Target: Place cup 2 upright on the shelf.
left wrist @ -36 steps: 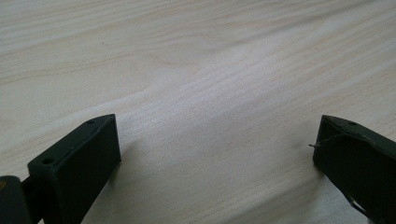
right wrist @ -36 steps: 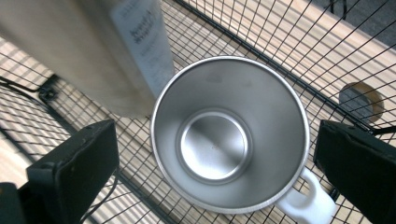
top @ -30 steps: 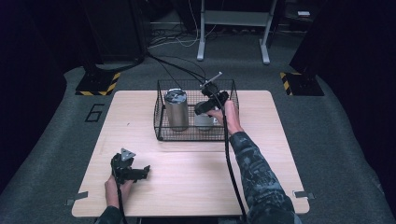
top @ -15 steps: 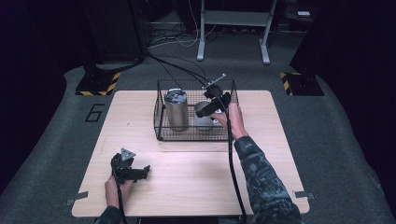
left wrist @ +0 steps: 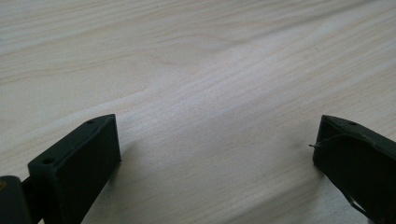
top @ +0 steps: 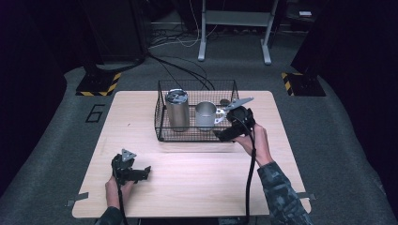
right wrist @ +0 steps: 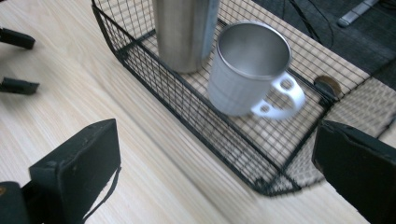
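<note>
A black wire basket [top: 162, 117] stands at the far middle of the wooden table [top: 197, 187]. Inside it a tall steel tumbler [top: 177, 110] stands upright, and a steel mug [top: 205, 115] is to its right. My right gripper [top: 224, 135] hovers by the basket's near right corner, open and holding nothing. From the right gripper view, the mug [right wrist: 247, 70] with its handle, the tumbler [right wrist: 184, 32] and the basket wall [right wrist: 187, 100] lie beyond my open right gripper [right wrist: 215, 172]. My left gripper [top: 143, 172] rests low near the front left. It is open [left wrist: 215, 158] over bare wood.
A small brown round thing [right wrist: 328, 85] lies in the basket's far corner. Cables [top: 187, 65] run over the grey floor behind the table. Black-and-yellow striped feet [top: 98, 86] stand at the back left and back right, and a metal frame's legs [top: 202, 47] stand farther back.
My right gripper has drawn back from above the basket toward the near right, beside the basket's corner. The left gripper has stayed put.
</note>
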Demonstrator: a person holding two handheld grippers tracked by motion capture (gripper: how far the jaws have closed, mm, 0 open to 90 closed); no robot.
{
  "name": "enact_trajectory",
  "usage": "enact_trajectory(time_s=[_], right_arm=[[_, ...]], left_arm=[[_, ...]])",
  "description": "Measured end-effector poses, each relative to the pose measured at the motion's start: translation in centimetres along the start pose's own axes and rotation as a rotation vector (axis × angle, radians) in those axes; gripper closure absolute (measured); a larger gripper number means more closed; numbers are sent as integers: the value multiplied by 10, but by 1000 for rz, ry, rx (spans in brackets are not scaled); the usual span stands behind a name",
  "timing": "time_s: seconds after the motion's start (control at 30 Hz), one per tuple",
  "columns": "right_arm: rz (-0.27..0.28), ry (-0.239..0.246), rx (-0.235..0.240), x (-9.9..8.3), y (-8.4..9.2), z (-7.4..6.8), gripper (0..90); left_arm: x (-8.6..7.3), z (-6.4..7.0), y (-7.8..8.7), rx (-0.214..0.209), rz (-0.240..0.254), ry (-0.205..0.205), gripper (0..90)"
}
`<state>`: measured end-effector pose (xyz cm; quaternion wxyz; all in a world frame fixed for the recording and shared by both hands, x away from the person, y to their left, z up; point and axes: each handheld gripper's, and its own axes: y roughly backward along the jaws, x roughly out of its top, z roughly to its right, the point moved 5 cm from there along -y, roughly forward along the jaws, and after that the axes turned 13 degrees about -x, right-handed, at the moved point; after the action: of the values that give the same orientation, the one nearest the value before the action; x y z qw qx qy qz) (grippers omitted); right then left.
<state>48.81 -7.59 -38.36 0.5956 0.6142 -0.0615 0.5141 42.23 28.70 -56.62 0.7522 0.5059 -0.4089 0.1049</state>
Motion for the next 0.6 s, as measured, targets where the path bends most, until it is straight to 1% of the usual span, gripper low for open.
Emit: enact_trajectory(time_s=[0.03, 0.07, 0.17, 0.2, 0.23, 0.3, 0.33, 0.37, 0.4, 0.43, 0.47, 0.57, 0.6], right_arm=[[3, -6, -7, -4, 1, 1, 4], [-2, -9, -12, -15, 4, 4, 1], [-10, -26, -20, -31, 9, 9, 0], [-9, -28, -32, -39, 10, 11, 0], [-14, -38, -32, -44, 12, 12, 0], [-11, -62, -48, -57, 13, 16, 0], [-18, -73, -53, -65, 15, 18, 0], [-10, -76, -62, -72, 14, 20, 0], [-26, -103, -68, -87, 15, 24, 0], [-26, -103, -68, -87, 15, 24, 0], [-24, -112, -66, -94, 15, 26, 0], [-35, -159, -79, -118, 13, 30, 0], [-47, -172, -81, -126, 12, 31, 0]], left_arm=[[0, 0, 0, 1, 1, 1, 4], [0, 0, 0, -1, -2, 1, 4], [0, 0, 0, 1, 0, 1, 4], [0, 0, 0, -2, -4, 1, 4], [0, 0, 0, -2, -4, 1, 4], [0, 0, 0, 2, 0, 1, 4], [0, 0, 0, 2, 1, 1, 4], [0, 0, 0, 2, 0, 1, 4], [0, 0, 0, -1, -2, 1, 4], [0, 0, 0, 2, 1, 2, 4], [0, 0, 0, 2, 1, 2, 4], [0, 0, 0, 2, 1, 2, 4], [0, 0, 0, -1, -2, 2, 4]])
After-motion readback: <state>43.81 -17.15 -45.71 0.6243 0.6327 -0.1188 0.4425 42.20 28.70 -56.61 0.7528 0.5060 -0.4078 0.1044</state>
